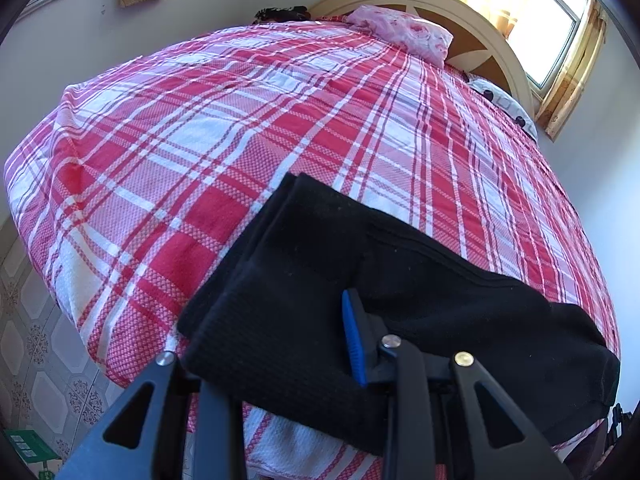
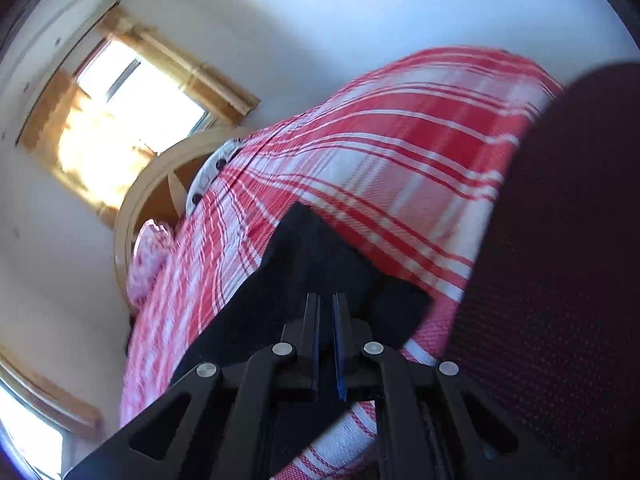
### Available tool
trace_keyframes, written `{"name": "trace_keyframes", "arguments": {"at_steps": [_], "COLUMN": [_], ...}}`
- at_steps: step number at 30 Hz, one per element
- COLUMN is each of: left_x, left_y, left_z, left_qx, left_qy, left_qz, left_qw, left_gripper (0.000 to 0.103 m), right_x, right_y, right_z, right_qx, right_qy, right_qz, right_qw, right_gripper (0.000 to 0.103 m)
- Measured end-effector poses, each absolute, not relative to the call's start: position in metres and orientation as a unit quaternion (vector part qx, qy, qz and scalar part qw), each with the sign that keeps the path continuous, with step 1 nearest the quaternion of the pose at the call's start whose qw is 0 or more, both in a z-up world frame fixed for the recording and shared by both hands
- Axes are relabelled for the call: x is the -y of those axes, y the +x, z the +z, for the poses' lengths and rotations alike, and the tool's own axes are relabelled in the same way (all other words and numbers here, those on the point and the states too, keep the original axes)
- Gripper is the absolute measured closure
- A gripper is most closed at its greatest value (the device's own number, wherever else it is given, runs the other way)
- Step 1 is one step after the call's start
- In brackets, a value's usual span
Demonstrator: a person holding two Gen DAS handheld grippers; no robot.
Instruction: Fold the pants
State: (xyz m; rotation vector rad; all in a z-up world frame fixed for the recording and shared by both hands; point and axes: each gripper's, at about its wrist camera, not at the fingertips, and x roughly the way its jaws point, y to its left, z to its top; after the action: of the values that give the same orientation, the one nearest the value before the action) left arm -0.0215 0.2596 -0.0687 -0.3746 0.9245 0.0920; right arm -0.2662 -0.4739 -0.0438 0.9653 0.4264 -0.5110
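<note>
in the left wrist view the black pants (image 1: pixel 320 280) are seen lying in folded layers on the red plaid bedspread (image 1: pixel 200 140) across the lower middle and lower right of the frame, and the left gripper (image 1: pixel 276 332) is spread wide with a thick ribbed edge lying between its jaws, not yet pinched. in the right wrist view the right gripper (image 2: pixel 326 320) is pressed nearly closed at lower centre over the dark cloth; whether fabric is caught cannot be told. the pants are judged soft, limp and light, best taken at a doubled edge.
</note>
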Motion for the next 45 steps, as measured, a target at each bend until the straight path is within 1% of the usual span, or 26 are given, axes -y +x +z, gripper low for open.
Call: {"name": "trace_keyframes", "arguments": {"at_steps": [2, 3, 4, 5, 6, 7, 11, 12, 13, 14, 16, 17, 18, 19, 22, 26, 27, 28, 30, 33, 35, 39, 42, 45], "left_x": [-0.261, -0.262, -0.262, -0.262, -0.261, -0.261, -0.261, -0.261, -0.261, -0.26, -0.26, -0.259, -0.26, -0.261, -0.267, -0.274, -0.275, -0.276, -0.28, -0.287, -0.286, -0.275, -0.279, -0.283], "left_y": [-0.023, -0.023, -0.024, -0.024, -0.024, -0.024, -0.024, -0.024, -0.025, -0.024, -0.023, -0.022, -0.021, -0.02, -0.019, -0.025, -0.025, -0.025, -0.024, -0.023, -0.022, -0.021, -0.019, -0.02], "left_z": [-0.069, -0.069, -0.069, -0.069, -0.069, -0.069, -0.069, -0.069, -0.069, -0.069, -0.068, -0.067, -0.066, -0.065, -0.057, -0.045, -0.044, -0.044, -0.047, -0.054, -0.055, -0.052, -0.056, -0.058], "left_qx": [-0.442, -0.442, -0.442, -0.442, -0.442, -0.442, -0.442, -0.441, -0.441, -0.442, -0.443, -0.445, -0.446, -0.447, -0.445, -0.434, -0.433, -0.432, -0.437, -0.444, -0.447, -0.445, -0.448, -0.447], "left_qy": [-0.184, -0.185, -0.186, -0.186, -0.184, -0.183, -0.185, -0.186, -0.185, -0.183, -0.182, -0.181, -0.183, -0.184, -0.193, -0.196, -0.193, -0.193, -0.191, -0.211, -0.211, -0.182, -0.194, -0.207], "left_qz": [0.044, 0.043, 0.044, 0.044, 0.045, 0.044, 0.044, 0.044, 0.045, 0.046, 0.048, 0.048, 0.046, 0.043, 0.034, 0.027, 0.03, 0.032, 0.037, 0.041, 0.041, 0.048, 0.05, 0.047], "left_qw": [0.877, 0.877, 0.877, 0.877, 0.877, 0.877, 0.877, 0.877, 0.877, 0.877, 0.876, 0.876, 0.875, 0.874, 0.874, 0.879, 0.88, 0.88, 0.878, 0.87, 0.868, 0.875, 0.871, 0.869], "left_gripper": [0.072, 0.072, 0.072, 0.072, 0.072, 0.072, 0.072, 0.072, 0.072, 0.072, 0.072, 0.072, 0.072, 0.073, 0.079, 0.079, 0.079, 0.079, 0.079, 0.079, 0.079, 0.079, 0.079, 0.079], "right_x": [0.473, 0.471, 0.469, 0.466, 0.463, 0.457, 0.449, 0.448, 0.448, 0.451, 0.455, 0.457, 0.458, 0.459, 0.46, 0.464, 0.463, 0.465, 0.469, 0.481, 0.477, 0.456, 0.415, 0.368], "right_y": [-0.27, -0.271, -0.269, -0.266, -0.263, -0.258, -0.237, -0.231, -0.224, -0.219, -0.209, -0.207, -0.205, -0.203, -0.207, -0.234, -0.239, -0.245, -0.251, -0.267, -0.276, -0.278, -0.264, -0.241], "right_z": [-0.047, -0.049, -0.05, -0.052, -0.054, -0.054, -0.056, -0.057, -0.058, -0.061, -0.065, -0.065, -0.063, -0.059, -0.038, 0.003, 0.007, 0.01, 0.006, -0.024, -0.038, -0.048, -0.048, -0.051], "right_qx": [-0.186, -0.183, -0.184, -0.19, -0.194, -0.196, -0.218, -0.221, -0.225, -0.235, -0.248, -0.248, -0.251, -0.253, -0.237, -0.198, -0.197, -0.203, -0.211, -0.223, -0.225, -0.2, -0.203, -0.237], "right_qy": [0.479, 0.491, 0.503, 0.507, 0.506, 0.498, 0.45, 0.443, 0.437, 0.433, 0.435, 0.431, 0.428, 0.424, 0.411, 0.403, 0.403, 0.395, 0.378, 0.41, 0.413, 0.469, 0.49, 0.481], "right_qz": [-0.225, -0.217, -0.209, -0.204, -0.203, -0.208, -0.25, -0.25, -0.253, -0.26, -0.277, -0.28, -0.275, -0.268, -0.255, -0.246, -0.246, -0.261, -0.288, -0.317, -0.317, -0.246, -0.173, -0.112], "right_qw": [0.828, 0.823, 0.818, 0.815, 0.816, 0.819, 0.829, 0.832, 0.833, 0.831, 0.821, 0.821, 0.824, 0.827, 0.842, 0.859, 0.859, 0.857, 0.854, 0.825, 0.823, 0.824, 0.83, 0.837], "right_gripper": [0.095, 0.089, 0.073, 0.059, 0.042, 0.038, 0.038, 0.042, 0.056, 0.063, 0.089, 0.096, 0.099, 0.099, 0.1, 0.1, 0.1, 0.103, 0.103, 0.103, 0.102, 0.102, 0.102, 0.101]}}
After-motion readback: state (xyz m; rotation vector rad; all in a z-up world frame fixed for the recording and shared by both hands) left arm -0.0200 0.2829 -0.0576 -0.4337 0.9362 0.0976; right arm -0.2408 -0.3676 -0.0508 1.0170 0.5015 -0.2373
